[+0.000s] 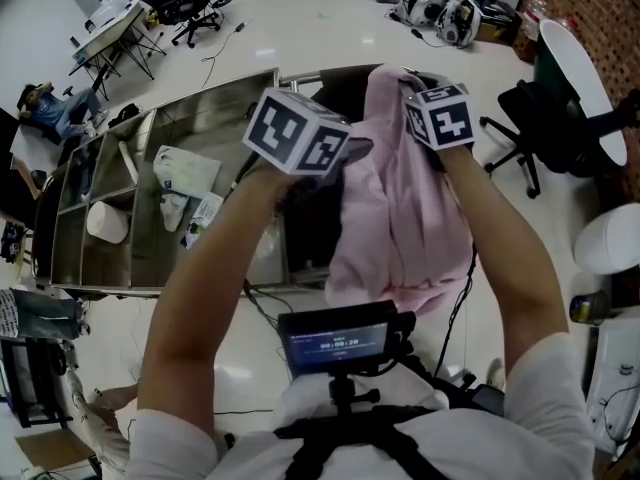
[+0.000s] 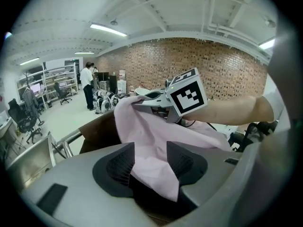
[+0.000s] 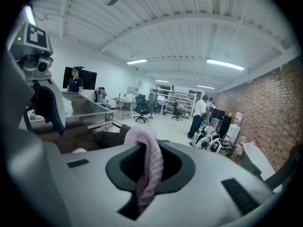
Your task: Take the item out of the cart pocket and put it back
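1. Looking down in the head view, the pale pink cloth garment (image 1: 400,208) hangs in the air from the right hand-held gripper (image 1: 438,116). It seems to be out of the dark fabric cart pocket (image 1: 305,233) at the end of the steel cart (image 1: 200,118). I judge it is held high so that its loose tail clears the pocket's mouth. The left hand-held gripper (image 1: 300,136) sits just beside it.
2. In the left gripper view, the left hand-held gripper (image 2: 151,167) stands fairly wide. The garment (image 2: 147,131) drapes between its pads without being pinched — likely placed there to gather the slack lower part.
3. In the right gripper view, the right hand-held gripper (image 3: 149,169) is nearly closed, clamped on a narrow fold of the garment (image 3: 144,136) — this grip carries the weight.
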Demonstrator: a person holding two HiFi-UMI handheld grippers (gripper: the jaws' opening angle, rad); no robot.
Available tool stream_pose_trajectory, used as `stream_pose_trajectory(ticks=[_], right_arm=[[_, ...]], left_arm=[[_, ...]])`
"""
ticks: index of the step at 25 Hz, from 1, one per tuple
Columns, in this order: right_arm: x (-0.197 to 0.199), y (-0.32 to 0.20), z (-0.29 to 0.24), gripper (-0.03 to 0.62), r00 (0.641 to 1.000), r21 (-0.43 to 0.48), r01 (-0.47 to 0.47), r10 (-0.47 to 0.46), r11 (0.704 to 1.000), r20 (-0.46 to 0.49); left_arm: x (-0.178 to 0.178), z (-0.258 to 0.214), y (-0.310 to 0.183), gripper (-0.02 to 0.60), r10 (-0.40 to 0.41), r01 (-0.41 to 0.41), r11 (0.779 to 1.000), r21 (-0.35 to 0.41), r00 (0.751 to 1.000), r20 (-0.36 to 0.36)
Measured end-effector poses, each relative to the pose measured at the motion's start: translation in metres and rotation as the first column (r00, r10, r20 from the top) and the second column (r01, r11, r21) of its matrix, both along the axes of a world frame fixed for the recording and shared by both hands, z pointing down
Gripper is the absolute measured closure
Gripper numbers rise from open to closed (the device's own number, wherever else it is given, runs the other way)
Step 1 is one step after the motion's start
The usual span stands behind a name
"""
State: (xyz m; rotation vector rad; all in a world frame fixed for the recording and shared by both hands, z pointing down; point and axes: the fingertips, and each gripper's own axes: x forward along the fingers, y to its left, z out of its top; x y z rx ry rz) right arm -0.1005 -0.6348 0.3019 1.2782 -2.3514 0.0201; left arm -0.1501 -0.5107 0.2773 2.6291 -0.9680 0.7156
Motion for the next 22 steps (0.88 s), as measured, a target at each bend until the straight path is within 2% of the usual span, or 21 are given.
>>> stream_pose_trajectory(ticks=[2, 4, 8, 11, 14, 19, 22], right_arm=[[-0.002, 0.002, 0.001, 0.566, 1.000, -0.003, 0.004, -0.004, 1.000, 0.000], [-0.005, 0.004, 0.004, 0.566, 1.000, -0.008, 0.018, -0.019, 1.000, -0.008], [-0.009, 0.006, 0.006, 0.565, 0.999, -0.014, 0.035, -0.035, 0.999, -0.020], [-0.014, 0.008, 0.011, 0.563, 0.998, -0.028, 0.059, -0.060, 0.998, -0.037], [-0.021, 0.010, 0.020, 0.562, 0.994, -0.047, 0.083, -0.086, 0.995, -0.073], [-0.036, 0.012, 0.035, 0.560, 0.981, -0.056, 0.118, -0.125, 0.991, -0.151], [-0.053, 0.024, 0.046, 0.559, 0.962, -0.089, 0.186, -0.200, 0.978, -0.184]], left_arm=[[-0.001, -0.006, 0.003, 0.364, 0.001, -0.001, 1.000, 0.017, 1.000, -0.007], [-0.003, -0.018, 0.004, 0.364, -0.016, 0.019, 0.999, 0.048, 0.999, -0.047], [-0.004, -0.051, 0.011, 0.364, -0.046, 0.069, 0.991, 0.118, 0.980, -0.193], [-0.010, -0.081, 0.022, 0.401, -0.060, 0.127, 0.973, 0.193, 0.945, -0.322], [-0.018, -0.103, 0.036, 0.404, -0.058, 0.179, 0.951, 0.252, 0.905, -0.422], [-0.030, -0.114, 0.060, 0.426, -0.046, 0.221, 0.937, 0.271, 0.846, -0.531], [-0.032, -0.115, 0.071, 0.445, -0.039, 0.229, 0.936, 0.267, 0.821, -0.570]])
